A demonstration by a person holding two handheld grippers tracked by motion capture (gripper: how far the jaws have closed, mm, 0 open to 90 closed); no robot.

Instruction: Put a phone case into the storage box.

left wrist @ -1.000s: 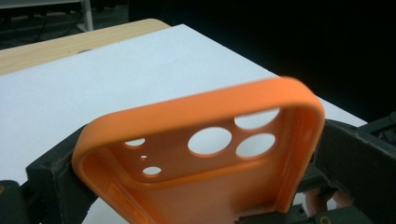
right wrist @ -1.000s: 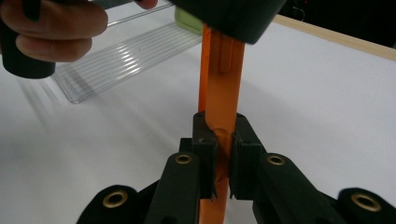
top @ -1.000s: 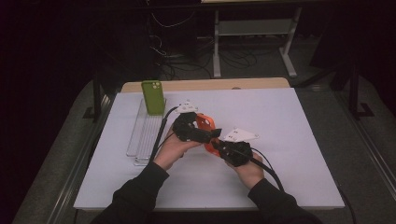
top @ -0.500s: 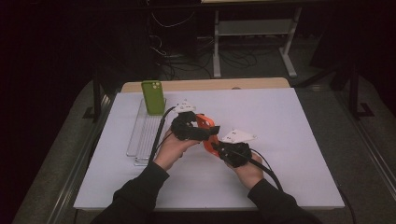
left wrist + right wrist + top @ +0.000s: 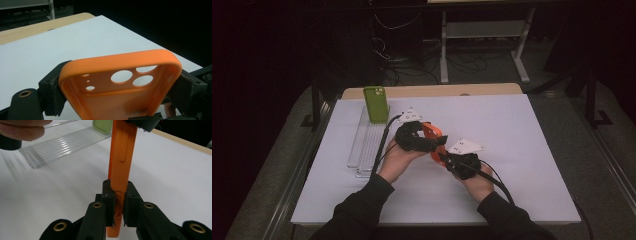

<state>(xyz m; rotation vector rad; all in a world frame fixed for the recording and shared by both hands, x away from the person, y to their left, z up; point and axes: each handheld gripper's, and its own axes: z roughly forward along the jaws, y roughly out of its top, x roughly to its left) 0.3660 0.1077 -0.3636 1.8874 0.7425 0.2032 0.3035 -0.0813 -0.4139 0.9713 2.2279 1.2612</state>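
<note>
The room was dim, its far background nearly black, while the white table [image 5: 522, 150] caught even light from above and stood out brightly. Shadows under the hands were soft and faint. The high view looked grainy and low in detail. In the right gripper view the tray [image 5: 62, 145] and near table surface were smeared by blur; the jaws stayed sharp.

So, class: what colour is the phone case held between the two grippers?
Orange. The phone case shows best in the left gripper view.
</note>
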